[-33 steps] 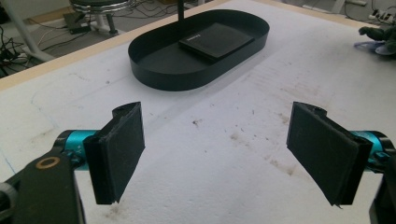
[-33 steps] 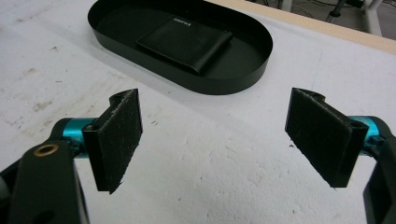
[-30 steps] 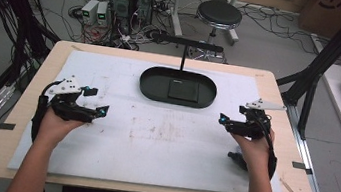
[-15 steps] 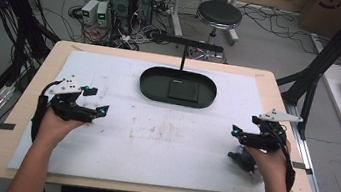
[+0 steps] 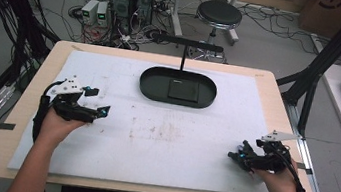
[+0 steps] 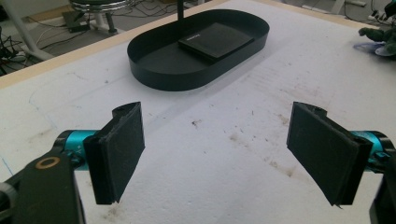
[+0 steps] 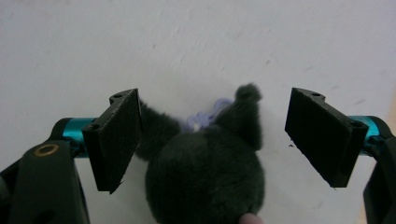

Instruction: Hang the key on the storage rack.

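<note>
Right gripper (image 7: 212, 140) was spread wide, its jaws standing to either side of a dark plush toy (image 7: 205, 168) and not yet touching it. Relative to the black oval tray (image 5: 147, 85), the toy lay on the white mat (image 5: 166, 146) toward the person and to the right, well apart. Left gripper (image 6: 219, 149) was likewise released, empty, and far from the toy, so the right hand was nearer. The toy's long axis could not be judged.

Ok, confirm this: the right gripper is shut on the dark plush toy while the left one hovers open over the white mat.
Not quite. The right gripper is open, not shut: the right gripper view shows its jaws spread wide on either side of the dark plush toy, one jaw well clear of it. The left gripper does hover open over the white mat.
</note>
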`<action>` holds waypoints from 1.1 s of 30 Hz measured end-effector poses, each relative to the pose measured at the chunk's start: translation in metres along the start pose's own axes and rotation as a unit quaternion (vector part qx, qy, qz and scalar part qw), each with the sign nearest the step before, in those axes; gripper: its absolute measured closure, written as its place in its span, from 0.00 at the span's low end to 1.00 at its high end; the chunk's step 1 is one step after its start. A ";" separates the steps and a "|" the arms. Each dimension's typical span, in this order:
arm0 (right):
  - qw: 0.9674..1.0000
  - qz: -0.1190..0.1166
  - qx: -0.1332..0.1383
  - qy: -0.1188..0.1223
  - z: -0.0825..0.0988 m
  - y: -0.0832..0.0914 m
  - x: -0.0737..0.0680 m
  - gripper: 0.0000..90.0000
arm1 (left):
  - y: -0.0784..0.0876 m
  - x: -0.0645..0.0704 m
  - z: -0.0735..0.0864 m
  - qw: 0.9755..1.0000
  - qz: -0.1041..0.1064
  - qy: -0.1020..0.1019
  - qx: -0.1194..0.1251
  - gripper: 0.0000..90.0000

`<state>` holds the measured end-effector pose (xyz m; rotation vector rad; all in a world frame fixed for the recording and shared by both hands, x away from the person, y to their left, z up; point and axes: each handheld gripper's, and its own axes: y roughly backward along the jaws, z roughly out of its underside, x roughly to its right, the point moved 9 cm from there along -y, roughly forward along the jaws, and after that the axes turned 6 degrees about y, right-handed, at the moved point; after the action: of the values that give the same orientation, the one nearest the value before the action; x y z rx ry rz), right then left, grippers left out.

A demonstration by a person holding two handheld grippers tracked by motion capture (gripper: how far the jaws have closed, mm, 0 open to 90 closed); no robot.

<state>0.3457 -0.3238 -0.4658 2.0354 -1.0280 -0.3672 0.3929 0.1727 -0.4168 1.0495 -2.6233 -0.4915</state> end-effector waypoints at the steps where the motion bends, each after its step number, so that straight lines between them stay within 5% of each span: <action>1: 1.000 -0.008 -0.014 0.010 0.005 -0.006 -0.002 0.22 | -0.001 0.001 0.000 1.000 0.002 0.000 0.000 0.21; 10: 0.996 -0.046 -0.066 0.041 0.023 -0.018 -0.009 0.25 | -0.004 0.002 0.001 1.000 0.003 -0.002 -0.006 0.21; 19: 0.994 -0.054 -0.080 0.054 0.019 -0.017 -0.012 0.43 | -0.005 0.005 0.001 1.000 0.003 -0.004 -0.006 0.21; 23: 0.995 -0.060 -0.060 0.043 0.010 -0.012 -0.013 0.43 | -0.003 0.004 0.000 1.000 0.002 -0.004 -0.005 0.21; 25: 0.997 -0.075 -0.009 0.035 -0.009 -0.003 -0.014 0.43 | -0.002 0.003 0.001 1.000 -0.001 -0.005 -0.007 0.21; 26: 0.997 -0.075 -0.009 0.035 -0.009 -0.003 -0.014 0.43 | -0.003 0.003 0.001 1.000 -0.001 -0.002 -0.006 0.21; 27: 0.996 -0.082 0.015 0.035 -0.021 0.001 -0.015 0.43 | -0.003 0.002 0.001 1.000 -0.003 -0.004 -0.008 0.21; 33: 0.992 -0.093 0.059 0.057 -0.055 0.009 -0.024 0.43 | -0.003 0.005 0.001 1.000 0.000 -0.005 -0.009 0.21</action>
<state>0.3574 -0.2792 -0.4267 2.2394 -0.8094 -0.2894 0.3911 0.1672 -0.4184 1.0451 -2.6229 -0.5207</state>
